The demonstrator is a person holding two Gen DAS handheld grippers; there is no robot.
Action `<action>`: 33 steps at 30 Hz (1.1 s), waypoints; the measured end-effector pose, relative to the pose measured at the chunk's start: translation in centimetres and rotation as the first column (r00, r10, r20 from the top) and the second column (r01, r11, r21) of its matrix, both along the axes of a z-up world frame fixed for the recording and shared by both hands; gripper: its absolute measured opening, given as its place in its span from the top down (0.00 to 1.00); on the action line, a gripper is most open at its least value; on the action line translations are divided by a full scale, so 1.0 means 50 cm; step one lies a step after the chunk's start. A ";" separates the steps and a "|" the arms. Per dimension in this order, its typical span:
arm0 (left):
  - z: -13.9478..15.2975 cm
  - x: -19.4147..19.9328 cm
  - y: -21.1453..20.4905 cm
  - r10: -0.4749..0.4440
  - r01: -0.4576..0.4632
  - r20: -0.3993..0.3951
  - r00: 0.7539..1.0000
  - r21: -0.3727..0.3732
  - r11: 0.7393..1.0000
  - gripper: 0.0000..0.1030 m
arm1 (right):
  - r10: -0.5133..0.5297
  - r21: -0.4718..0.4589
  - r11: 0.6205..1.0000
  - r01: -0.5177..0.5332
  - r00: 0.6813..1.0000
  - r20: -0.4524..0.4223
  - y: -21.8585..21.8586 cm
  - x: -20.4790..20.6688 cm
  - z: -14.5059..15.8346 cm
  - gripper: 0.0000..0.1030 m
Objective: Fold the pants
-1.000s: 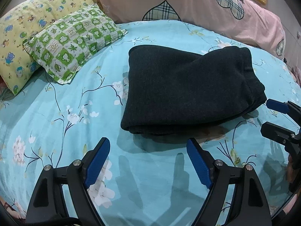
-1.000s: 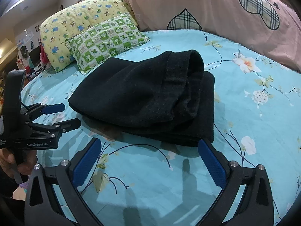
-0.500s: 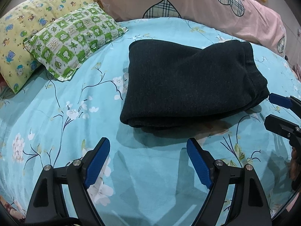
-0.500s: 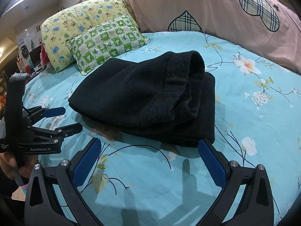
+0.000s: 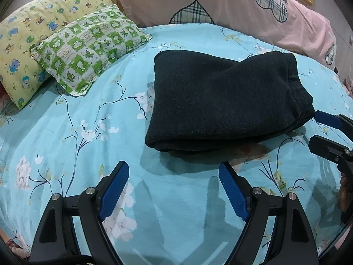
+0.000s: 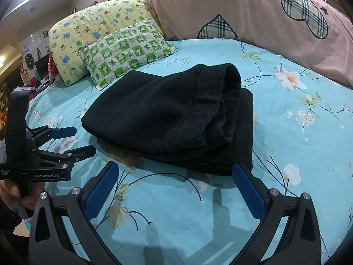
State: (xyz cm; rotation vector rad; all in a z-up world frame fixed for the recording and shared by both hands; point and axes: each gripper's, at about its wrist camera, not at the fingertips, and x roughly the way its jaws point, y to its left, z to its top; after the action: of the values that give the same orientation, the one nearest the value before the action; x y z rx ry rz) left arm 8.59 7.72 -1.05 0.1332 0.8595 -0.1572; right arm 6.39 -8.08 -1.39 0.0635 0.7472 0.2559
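Note:
The black pants lie folded in a thick stack on the blue floral bedsheet; they also show in the right wrist view, with a bulging rolled end on top. My left gripper is open and empty, a short way in front of the stack's near edge. It also shows in the right wrist view at the left. My right gripper is open and empty, close to the stack's near edge. It shows in the left wrist view beside the stack's right corner.
A green checked pillow and a yellow cartoon pillow lie at the back left. A large pink quilt with plaid hearts runs along the back. Room clutter shows beyond the bed's left edge.
Both grippers have drawn back slightly from the folded pants and stayed open. The pants have not moved.

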 end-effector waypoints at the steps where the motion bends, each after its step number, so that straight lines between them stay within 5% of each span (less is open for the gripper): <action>1: 0.001 -0.001 0.000 0.001 -0.001 0.001 1.000 -0.001 1.000 0.18 | -0.001 0.000 1.000 0.001 1.000 0.000 0.000 0.000 0.000 0.01; 33: 0.023 -0.009 0.006 0.022 -0.021 0.039 0.999 -0.023 1.000 0.18 | 0.008 -0.002 1.000 -0.007 1.000 0.021 0.012 -0.006 0.012 0.01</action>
State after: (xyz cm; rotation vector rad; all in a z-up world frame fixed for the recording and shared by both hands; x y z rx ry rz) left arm 8.14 8.02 0.09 0.1055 0.8199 -0.1442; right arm 6.08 -7.48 -0.80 0.0562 0.7273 0.2626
